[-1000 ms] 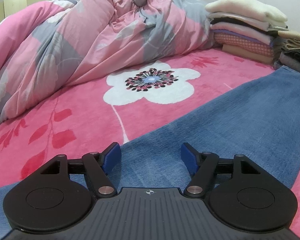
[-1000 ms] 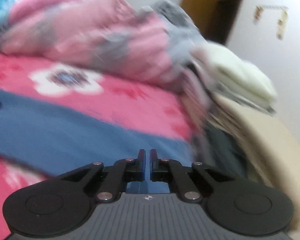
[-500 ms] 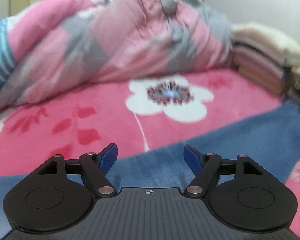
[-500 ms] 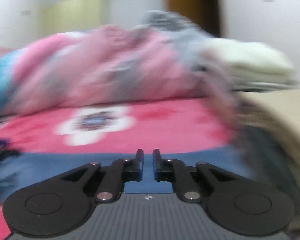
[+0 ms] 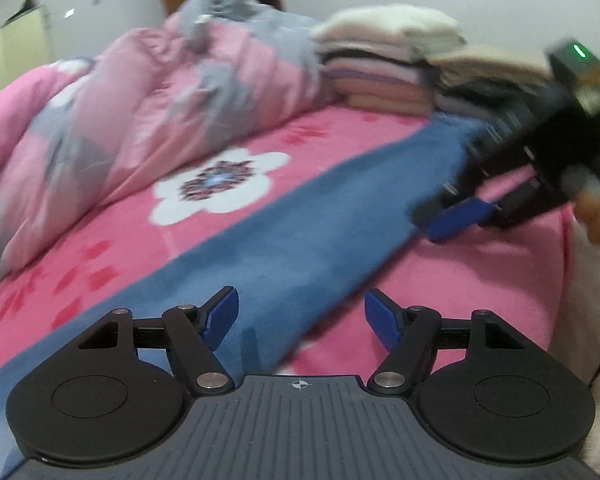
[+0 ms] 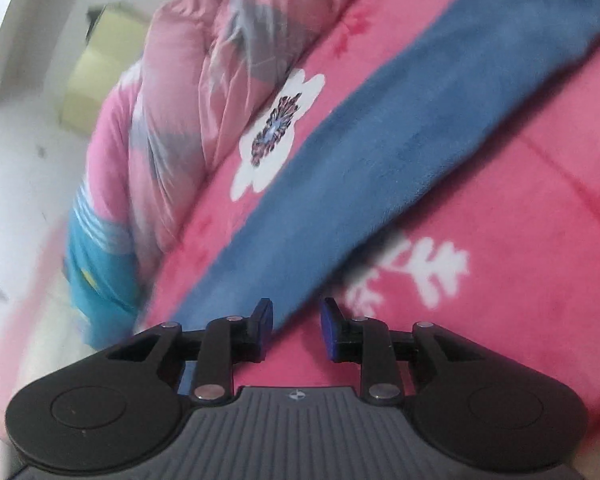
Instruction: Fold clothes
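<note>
Blue denim garment (image 5: pixel 300 236) lies as a long strip across the pink floral blanket (image 5: pixel 440 280). Left wrist view: left gripper (image 5: pixel 301 314) released, jaws wide above the strip's near end; folded clothes stack (image 5: pixel 384 68) beyond. Right wrist view: right gripper (image 6: pixel 296 322) parted, empty, over the garment's edge (image 6: pixel 380 160).

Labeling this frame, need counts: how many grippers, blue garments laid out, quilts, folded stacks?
Grippers: 2, left gripper and right gripper
Blue garment: 1
Quilt: 1
Folded stacks: 2, left stack and right stack
Total: 6
</note>
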Available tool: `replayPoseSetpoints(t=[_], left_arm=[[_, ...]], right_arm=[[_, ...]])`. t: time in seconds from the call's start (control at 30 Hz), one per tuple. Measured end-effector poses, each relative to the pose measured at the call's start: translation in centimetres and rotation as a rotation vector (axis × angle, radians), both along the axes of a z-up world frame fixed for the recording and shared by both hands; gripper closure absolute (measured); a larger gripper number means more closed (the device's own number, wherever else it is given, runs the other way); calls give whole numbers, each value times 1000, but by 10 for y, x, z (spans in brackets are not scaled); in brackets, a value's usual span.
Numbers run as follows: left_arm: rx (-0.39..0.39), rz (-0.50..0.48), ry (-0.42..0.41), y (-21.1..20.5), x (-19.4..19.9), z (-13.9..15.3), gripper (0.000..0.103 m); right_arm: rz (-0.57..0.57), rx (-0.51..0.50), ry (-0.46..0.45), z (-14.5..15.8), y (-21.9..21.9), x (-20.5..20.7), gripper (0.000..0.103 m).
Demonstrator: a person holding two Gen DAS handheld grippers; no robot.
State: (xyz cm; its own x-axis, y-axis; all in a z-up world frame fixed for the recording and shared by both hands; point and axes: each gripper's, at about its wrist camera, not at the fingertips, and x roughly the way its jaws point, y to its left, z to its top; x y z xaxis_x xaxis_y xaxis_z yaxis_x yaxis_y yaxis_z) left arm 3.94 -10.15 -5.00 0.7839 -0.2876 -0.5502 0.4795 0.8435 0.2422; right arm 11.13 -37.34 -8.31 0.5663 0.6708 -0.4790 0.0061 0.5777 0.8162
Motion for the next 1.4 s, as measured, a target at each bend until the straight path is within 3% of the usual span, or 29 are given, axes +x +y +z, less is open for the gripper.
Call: replayPoseSetpoints(t=[0.07, 0.13, 0.23, 0.37, 0.5, 0.57, 0.67, 0.77, 0.87, 0.9, 1.03, 1.13, 1.27, 1.4], left_arm=[[10, 4, 11, -5, 6, -1, 48], [20, 8, 21, -10, 12, -3, 51], [30, 14, 37, -17, 21, -4, 66], [-57, 45, 89, -8, 33, 4, 84], [-192, 100, 161, 3, 47, 12, 92], [-253, 117, 198, 9, 52, 14, 92], [-309, 128, 232, 14, 55, 15, 92], [-317, 128, 244, 15, 56, 15, 92], [-322, 132, 243, 15, 57, 14, 93], [-329, 133, 246, 16, 57, 14, 93], [-315, 120, 247, 17, 56, 10, 92], [-261, 107, 237, 15, 52, 9, 87], [-208, 140, 227, 25, 40, 8, 69], [-203, 184, 220, 46, 25, 7, 68]], right_arm=[[-21, 105, 34, -7, -6, 13, 75], [-30, 196, 45, -9, -12, 20, 75], [-40, 259, 31, -7, -20, 23, 75], [-53, 328, 26, -17, -29, 31, 75], [-76, 298, -21, -19, -38, 29, 75], [-65, 215, -73, -14, -43, 17, 75], [-35, 9, -158, -3, -36, 8, 75], [14, -328, -302, 9, -4, 6, 75], [76, -690, -426, 8, 30, -2, 82], [87, -738, -460, 4, 33, -12, 82], [71, -706, -409, 6, 15, -34, 84], [77, -726, -455, 18, 24, -39, 82], [136, -691, -528, 28, 46, -43, 82], [179, -670, -509, 22, 63, -40, 82]])
